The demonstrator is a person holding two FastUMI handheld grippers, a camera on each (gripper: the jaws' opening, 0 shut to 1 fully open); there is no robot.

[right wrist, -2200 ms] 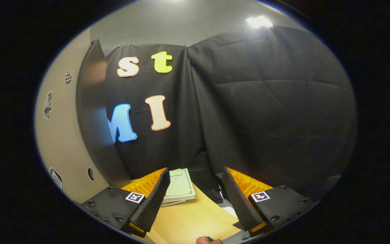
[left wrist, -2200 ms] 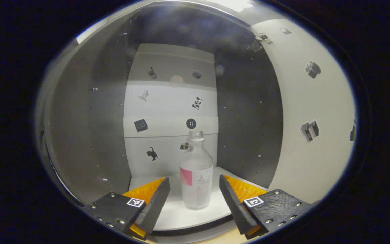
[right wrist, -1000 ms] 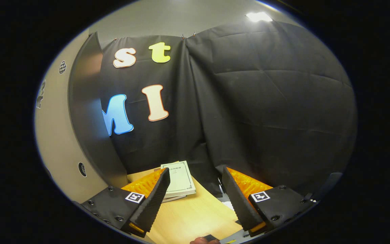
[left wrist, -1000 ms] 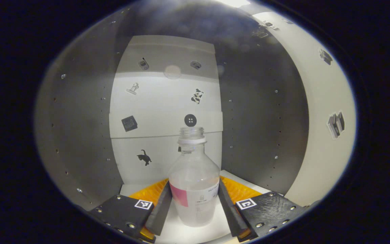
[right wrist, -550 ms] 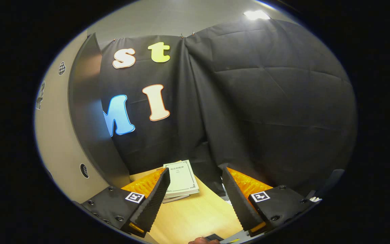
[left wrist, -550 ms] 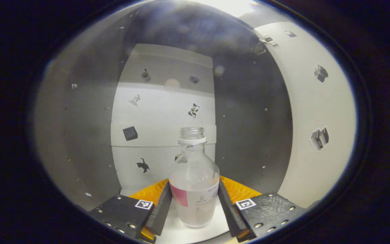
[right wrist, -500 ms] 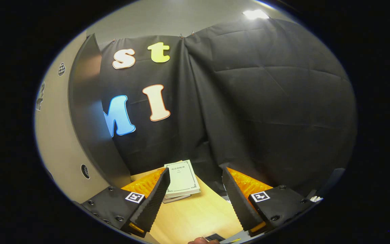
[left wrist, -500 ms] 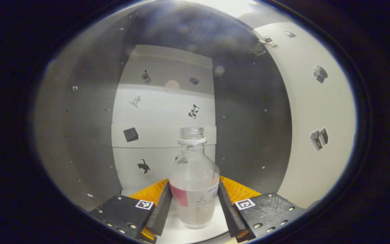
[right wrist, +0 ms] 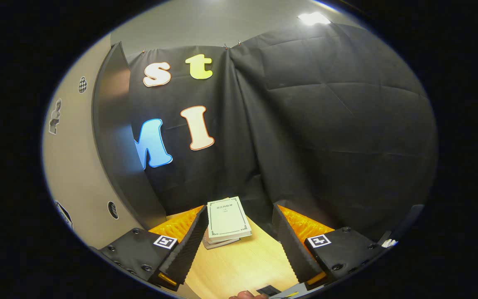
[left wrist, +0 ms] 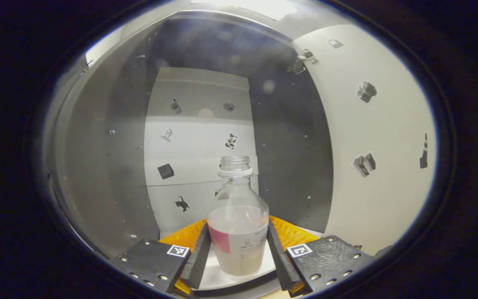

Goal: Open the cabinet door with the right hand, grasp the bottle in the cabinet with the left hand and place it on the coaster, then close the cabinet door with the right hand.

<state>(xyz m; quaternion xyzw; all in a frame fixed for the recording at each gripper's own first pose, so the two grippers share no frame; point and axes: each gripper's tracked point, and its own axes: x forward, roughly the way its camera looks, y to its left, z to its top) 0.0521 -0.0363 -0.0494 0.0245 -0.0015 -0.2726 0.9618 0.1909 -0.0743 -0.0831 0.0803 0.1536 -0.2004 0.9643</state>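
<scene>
In the left gripper view a clear uncapped bottle [left wrist: 237,224] with a pink and white label stands upright between my left gripper's [left wrist: 238,253] fingers, which press on both its sides. Its base sits just over the front edge of the white cabinet floor [left wrist: 218,280]. The open cabinet door [left wrist: 382,137] hangs at the right, its inside face white with small stickers. In the right gripper view my right gripper [right wrist: 237,245] is open with nothing between its fingers, held over the wooden table [right wrist: 243,265]. The cabinet door [right wrist: 112,153] shows edge-on at the left there.
The cabinet's grey side walls [left wrist: 98,166] and white sticker-marked back panel [left wrist: 199,141] enclose the bottle. A stack of pale booklets [right wrist: 226,220] lies on the table ahead of the right gripper. A fingertip [right wrist: 243,295] shows at the bottom edge.
The left gripper went in around the bottle and shut on it, then drew back with it toward the cabinet's front edge. The right gripper stayed open and barely shifted.
</scene>
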